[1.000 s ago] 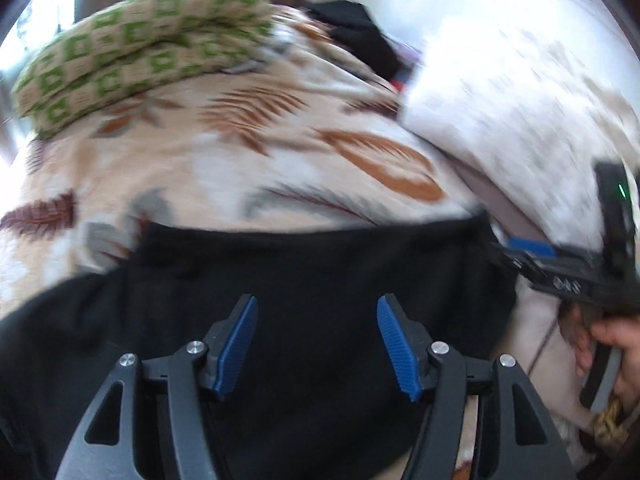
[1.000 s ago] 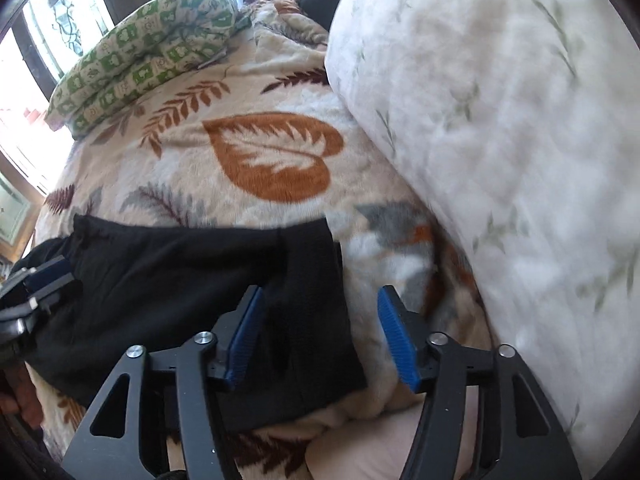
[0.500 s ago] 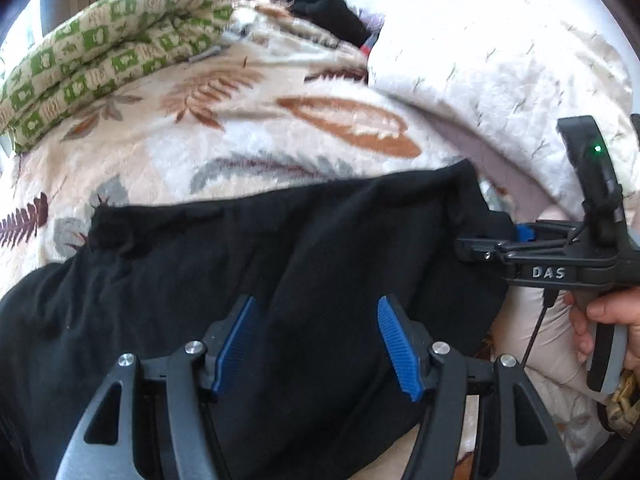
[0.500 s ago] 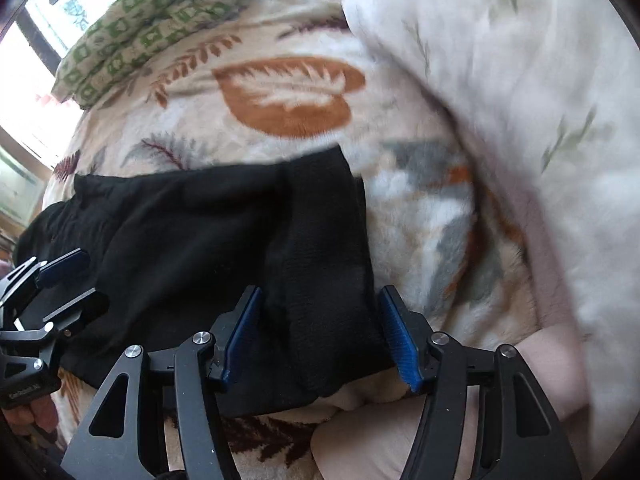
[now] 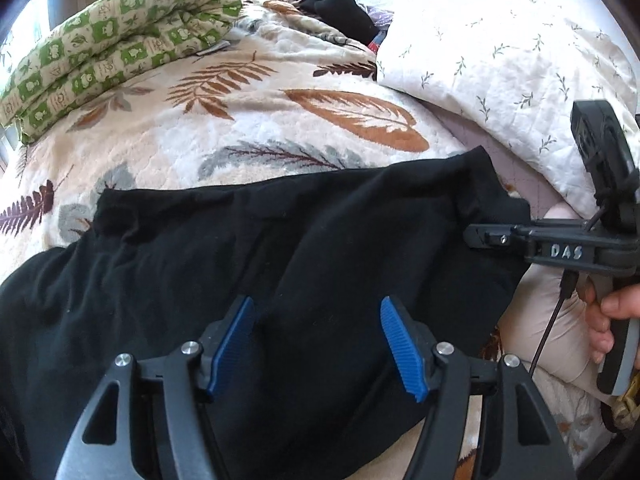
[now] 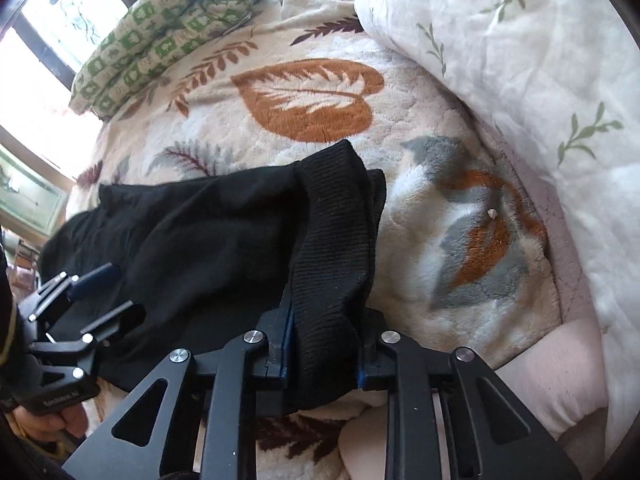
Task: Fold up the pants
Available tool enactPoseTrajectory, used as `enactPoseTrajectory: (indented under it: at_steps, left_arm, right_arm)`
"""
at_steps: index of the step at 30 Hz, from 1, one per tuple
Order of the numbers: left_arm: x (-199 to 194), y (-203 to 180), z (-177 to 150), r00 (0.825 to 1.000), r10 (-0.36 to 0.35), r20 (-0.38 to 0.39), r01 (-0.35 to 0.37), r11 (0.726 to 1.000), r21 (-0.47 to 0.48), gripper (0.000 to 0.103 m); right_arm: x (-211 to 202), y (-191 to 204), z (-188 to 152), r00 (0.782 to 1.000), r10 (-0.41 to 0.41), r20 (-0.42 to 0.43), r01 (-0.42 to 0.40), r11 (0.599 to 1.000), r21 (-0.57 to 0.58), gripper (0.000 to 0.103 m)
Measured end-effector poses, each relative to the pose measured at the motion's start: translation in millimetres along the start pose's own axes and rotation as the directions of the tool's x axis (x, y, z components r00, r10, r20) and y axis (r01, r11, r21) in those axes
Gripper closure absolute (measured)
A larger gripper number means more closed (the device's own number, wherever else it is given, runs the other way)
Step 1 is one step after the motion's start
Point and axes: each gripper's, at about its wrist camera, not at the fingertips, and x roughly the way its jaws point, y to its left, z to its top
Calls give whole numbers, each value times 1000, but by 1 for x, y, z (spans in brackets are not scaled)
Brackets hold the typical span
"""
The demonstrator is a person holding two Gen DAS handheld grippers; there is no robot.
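Black pants lie across a leaf-patterned blanket on a bed. My left gripper is open, its blue pads hovering just over the middle of the pants. My right gripper is shut on the ribbed cuff end of the pants, which bunches up between its jaws. In the left wrist view the right gripper reaches in from the right at the pants' end. In the right wrist view the left gripper shows open at the left over the pants.
A green checked folded quilt lies at the back left. A white floral pillow sits at the right, close to the pants' end. Dark clothes lie at the far back. A pink sheet shows at the bed's near edge.
My right gripper moved forward onto the cuff end and closed on it. My left gripper stayed open, and moved in closer over the pants.
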Motion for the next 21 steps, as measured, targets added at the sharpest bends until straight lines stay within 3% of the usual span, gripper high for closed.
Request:
enactPoseTrajectory:
  at_steps: [3, 6, 9, 11, 13, 16, 17, 21]
  left_arm:
    - [12, 0, -4, 998, 34, -43, -33, 999, 20, 35]
    - [11, -7, -7, 997, 76, -22, -74, 994, 75, 34]
    - [1, 3, -3, 1000, 17, -19, -17, 1000, -6, 34]
    - [-11, 13, -3, 1000, 14, 12, -13, 999, -50, 34]
    - [-20, 23, -6, 999, 41, 30, -39, 997, -63, 34]
    - [-2, 38, -15, 990, 122, -69, -125, 991, -42, 38]
    - [-4, 38, -17, 990, 131, -51, -132, 991, -16, 38]
    - [-30, 44, -14, 998, 52, 19, -50, 996, -74, 38]
  right_arm:
    - [-10, 9, 3, 1000, 5, 21, -5, 1000, -16, 83]
    - [-19, 21, 8, 999, 10, 40, -9, 999, -35, 83]
    - [-28, 33, 9, 998, 13, 60, -10, 998, -56, 83]
    - [-32, 39, 7, 997, 22, 69, -17, 998, -66, 83]
    - [-35, 47, 6, 997, 21, 74, -15, 996, -83, 83]
    - [-37, 64, 2, 997, 31, 72, -22, 993, -118, 83]
    - [-37, 71, 1, 997, 30, 70, -20, 991, -134, 83]
    - [-37, 98, -4, 997, 41, 65, -28, 982, -188, 84]
